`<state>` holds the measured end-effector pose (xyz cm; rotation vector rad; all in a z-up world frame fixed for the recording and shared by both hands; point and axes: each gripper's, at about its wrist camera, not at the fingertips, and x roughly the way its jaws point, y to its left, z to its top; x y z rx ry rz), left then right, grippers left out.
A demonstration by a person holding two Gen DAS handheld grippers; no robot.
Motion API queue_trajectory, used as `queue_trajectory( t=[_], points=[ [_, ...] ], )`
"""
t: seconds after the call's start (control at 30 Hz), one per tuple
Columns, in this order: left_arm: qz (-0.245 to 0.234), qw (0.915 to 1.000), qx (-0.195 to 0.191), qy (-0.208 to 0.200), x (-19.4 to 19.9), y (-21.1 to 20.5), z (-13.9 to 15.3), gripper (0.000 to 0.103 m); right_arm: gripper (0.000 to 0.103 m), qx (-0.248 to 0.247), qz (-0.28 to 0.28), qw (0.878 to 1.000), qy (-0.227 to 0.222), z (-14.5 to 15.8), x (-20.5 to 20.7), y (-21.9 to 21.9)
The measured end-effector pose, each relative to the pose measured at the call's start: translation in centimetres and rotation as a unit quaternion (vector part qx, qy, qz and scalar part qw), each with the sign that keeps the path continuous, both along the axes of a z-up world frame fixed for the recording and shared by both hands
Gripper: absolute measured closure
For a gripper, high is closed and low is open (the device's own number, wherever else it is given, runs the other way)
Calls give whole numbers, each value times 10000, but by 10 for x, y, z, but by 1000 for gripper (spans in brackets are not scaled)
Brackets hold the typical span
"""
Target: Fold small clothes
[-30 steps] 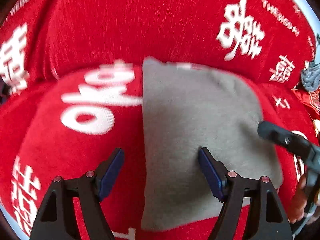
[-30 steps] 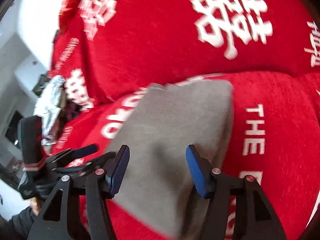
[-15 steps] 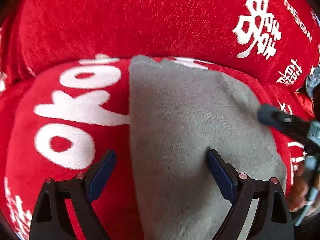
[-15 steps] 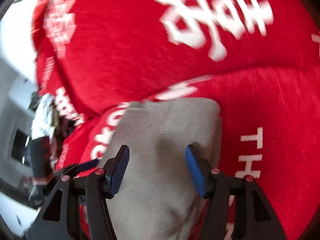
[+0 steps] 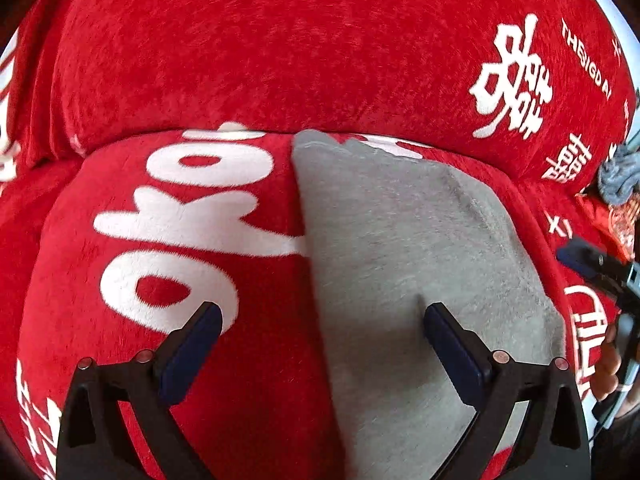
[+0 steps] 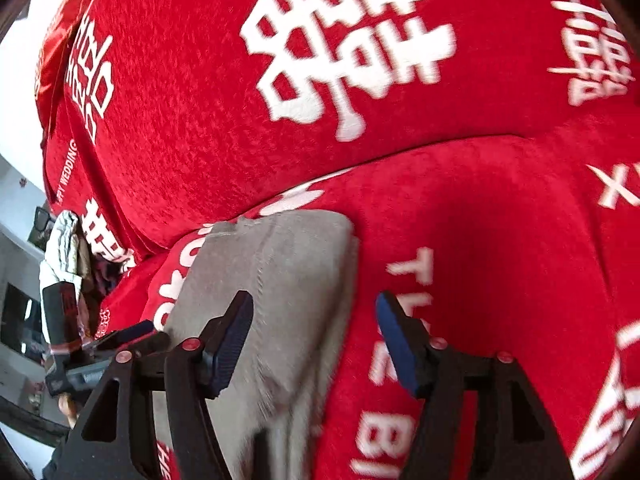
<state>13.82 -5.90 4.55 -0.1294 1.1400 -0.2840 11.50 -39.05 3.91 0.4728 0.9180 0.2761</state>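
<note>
Red printed sofa cover [image 5: 280, 60]; blue-grey rag [image 5: 618, 176]

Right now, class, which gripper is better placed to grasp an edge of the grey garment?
Left gripper: its open jaws straddle the grey garment's left edge. The right gripper is similarly placed, so it is close.

One grey folded garment [image 5: 404, 264] is counted on the red sofa cover [image 5: 248, 60]. Two grippers are counted: the left gripper [image 5: 320, 320] and the right gripper [image 6: 314, 312]. One small blue-grey cloth bundle [image 5: 618, 174] is seen at the right edge. One pale cloth pile [image 6: 64, 248] is seen at the left edge.
</note>
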Motion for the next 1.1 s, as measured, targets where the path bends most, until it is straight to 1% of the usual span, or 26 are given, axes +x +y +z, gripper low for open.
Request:
queue_trajectory(
  t=[0.1, 0.17, 0.23, 0.33, 0.43, 0.47, 0.5, 0.53, 0.57, 0.6, 0.63, 0.67, 0.7, 0.73, 0.77, 0.8, 0.83, 0.93, 1.03, 1.1],
  points=[
    [82, 9995, -229, 194, 3, 6, -4, 1, 31, 87, -175, 9997, 141, -5, -13, -13],
    [-22, 9985, -448, 315, 3, 0, -6, 1, 31, 404, -269, 9983, 319, -15, -17, -17],
    [-198, 9972, -586, 417, 2, -13, -10, 1, 31, 728, -202, 9960, 479, -24, -17, -12],
    [-465, 9960, -562, 509, 2, -33, -16, 1, 31, 1020, 74, 9926, 657, -35, -13, 6],
    [-611, 9940, -496, 761, 10, -47, -33, 1, 32, 987, 219, 9910, 876, -51, -3, 24],
    [-603, 9929, -571, 851, 11, -46, -38, 1, 32, 981, 185, 9914, 852, -56, 1, 27],
    [-556, 9914, -738, 928, 16, -45, -42, 1, 32, 1050, 114, 9920, 693, -56, 3, 27],
    [-531, 9912, -813, 905, 19, -44, -41, 1, 32, 1128, 94, 9910, 709, -58, 5, 27],
    [-523, 9909, -830, 917, 22, -43, -40, 2, 33, 1252, 111, 9894, 721, -60, 8, 28],
    [-531, 9910, -815, 918, 24, -44, -41, 4, 36, 1294, 184, 9887, 734, -61, 11, 32],
    [-586, 9914, -765, 882, 26, -47, -40, 11, 43, 1228, 298, 9891, 749, -61, 13, 37],
    [-623, 9923, -666, 842, 26, -50, -39, 13, 47, 1048, 396, 9908, 762, -60, 15, 44],
    [-638, 9925, -639, 818, 27, -51, -37, 20, 51, 886, 450, 9923, 744, -58, 17, 50],
    [-661, 9932, -609, 743, 27, -53, -34, 27, 57, 857, 466, 9924, 756, -57, 18, 52],
    [-670, 9936, -594, 684, 26, -53, -32, 31, 60, 930, 452, 9915, 785, -58, 20, 52],
    [-679, 9942, -567, 617, 24, -54, -28, 39, 61, 929, 441, 9917, 771, -58, 20, 51],
    [-694, 9945, -536, 566, 24, -54, -25, 46, 63, 817, 468, 9931, 704, -55, 19, 54],
    [-779, 9960, -237, 360, 19, -61, -15, 52, 66, 381, 551, 9965, 509, -43, 15, 66],
    [-813, 9964, -59, 217, 15, -64, -8, 53, 68, 75, 602, 9975, 360, -30, 11, 75],
    [-798, 9967, -17, 153, 11, -63, -3, 54, 69, -136, 634, 9976, 260, -20, 7, 81]
  ],
)
